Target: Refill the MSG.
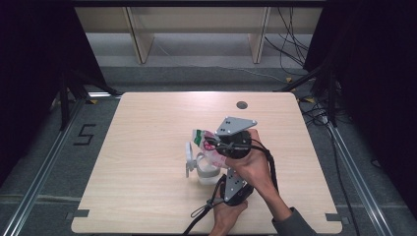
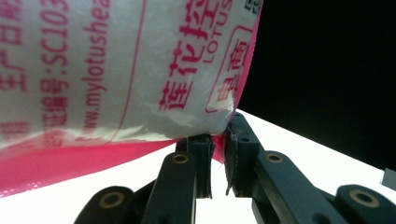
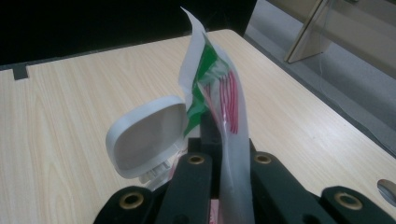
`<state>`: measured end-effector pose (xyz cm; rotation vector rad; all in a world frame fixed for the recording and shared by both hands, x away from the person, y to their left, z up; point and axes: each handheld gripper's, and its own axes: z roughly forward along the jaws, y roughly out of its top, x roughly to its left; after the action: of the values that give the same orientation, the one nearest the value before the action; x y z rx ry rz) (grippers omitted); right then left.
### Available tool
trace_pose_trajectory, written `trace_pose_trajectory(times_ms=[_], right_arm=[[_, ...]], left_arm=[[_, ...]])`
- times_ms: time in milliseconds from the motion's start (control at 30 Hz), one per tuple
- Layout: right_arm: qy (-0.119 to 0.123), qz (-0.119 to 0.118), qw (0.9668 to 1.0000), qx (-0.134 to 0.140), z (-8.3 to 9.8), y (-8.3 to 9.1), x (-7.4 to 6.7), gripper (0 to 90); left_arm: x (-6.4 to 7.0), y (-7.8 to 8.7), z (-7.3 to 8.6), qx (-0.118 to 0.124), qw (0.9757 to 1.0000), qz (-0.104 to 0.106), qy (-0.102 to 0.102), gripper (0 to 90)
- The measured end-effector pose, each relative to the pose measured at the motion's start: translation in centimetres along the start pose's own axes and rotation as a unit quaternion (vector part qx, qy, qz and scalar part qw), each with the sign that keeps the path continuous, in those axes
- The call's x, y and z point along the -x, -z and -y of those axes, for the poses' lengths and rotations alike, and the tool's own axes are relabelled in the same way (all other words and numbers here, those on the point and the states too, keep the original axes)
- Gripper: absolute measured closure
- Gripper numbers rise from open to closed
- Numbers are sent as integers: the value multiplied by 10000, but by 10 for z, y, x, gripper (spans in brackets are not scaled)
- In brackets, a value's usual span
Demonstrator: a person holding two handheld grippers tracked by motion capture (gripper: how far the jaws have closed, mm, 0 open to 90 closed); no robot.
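Pale wooden table (image 1: 147, 196), grey floor (image 1: 196, 73), black curtains (image 1: 29, 59)

crinkly glossy plastic bag (image 2: 116, 70), smooth white plastic container (image 1: 206, 169), matt pale wood table (image 1: 147, 147)

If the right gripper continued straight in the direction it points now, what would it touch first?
Most likely the open white lid of the container, just beyond the right gripper, whose fingers already pinch the bag. Past the lid there is bare table. Depth is hard to judge, so it might pass beside the lid.
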<state>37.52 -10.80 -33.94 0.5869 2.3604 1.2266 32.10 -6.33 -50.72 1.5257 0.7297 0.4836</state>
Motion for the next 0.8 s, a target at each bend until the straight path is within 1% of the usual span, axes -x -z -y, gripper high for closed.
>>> trace_pose_trajectory(times_ms=[33, 100, 167, 200, 233, 267, 333, 400, 433, 533, 567, 600, 633, 700, 733, 767, 800], right_arm=[[-34, 17, 10000, 13, 0, 0, 0, 900], [-22, 22, 10000, 2, 1, 0, 0, 900], [-51, -8, 10000, -1, 1, 0, 0, 900], [5, 20, 10000, -25, 1, 0, 0, 900], [-13, -52, 10000, -37, 1, 0, 0, 900], [-14, -32, 10000, -33, 1, 0, -1, 900], [-6, 5, 10000, 38, 2, 0, -2, 900], [-52, -13, 10000, 29, 2, 1, -2, 900], [-9, -58, 10000, 4, 2, 2, 0, 900], [-9, -61, 10000, 26, 3, 2, 0, 900], [-117, -40, 9999, -5, 4, 2, -1, 900], [-94, -8, 10000, 26, 4, 2, -1, 900], [-91, -45, 9999, -15, 4, 3, -1, 900], [-16, -86, 10000, 3, 3, 3, 0, 900], [-21, -90, 10000, 2, 3, 3, 0, 900], [-86, -107, 9999, -40, 4, 4, -1, 900], [-114, -97, 9999, -17, 4, 3, -1, 900]], left_arm=[[0, 0, 0, 0, 10000, 9, 13, 814], [0, -1, 0, 1, 10000, 19, 30, 813], [0, -1, 1, -1, 10000, 24, 33, 814], [0, -1, 1, 0, 10000, 22, 28, 814], [6, -5, 1, 350, 9985, 89, 423, 814], [0, -1, 0, 4, 10000, 28, 25, 814], [0, 0, 0, 4, 10000, 25, 13, 814], [0, -1, 0, 7, 10000, 41, 22, 814], [0, -1, 0, 7, 10000, 41, 22, 814], [2, -2, 2, 7, 10000, 54, 28, 814], [2, -2, 1, 7, 10000, 52, 24, 814], [2, -2, 1, 2, 10000, 55, 23, 814], [2, -2, 1, 7, 10000, 49, 20, 814], [2, -2, 1, 18, 10000, 49, 27, 814], [2, -2, 1, 14, 10000, 68, 35, 814], [2, -2, 1, 13, 10000, 71, 36, 814], [2, -2, 1, 8, 10000, 62, 30, 814]])
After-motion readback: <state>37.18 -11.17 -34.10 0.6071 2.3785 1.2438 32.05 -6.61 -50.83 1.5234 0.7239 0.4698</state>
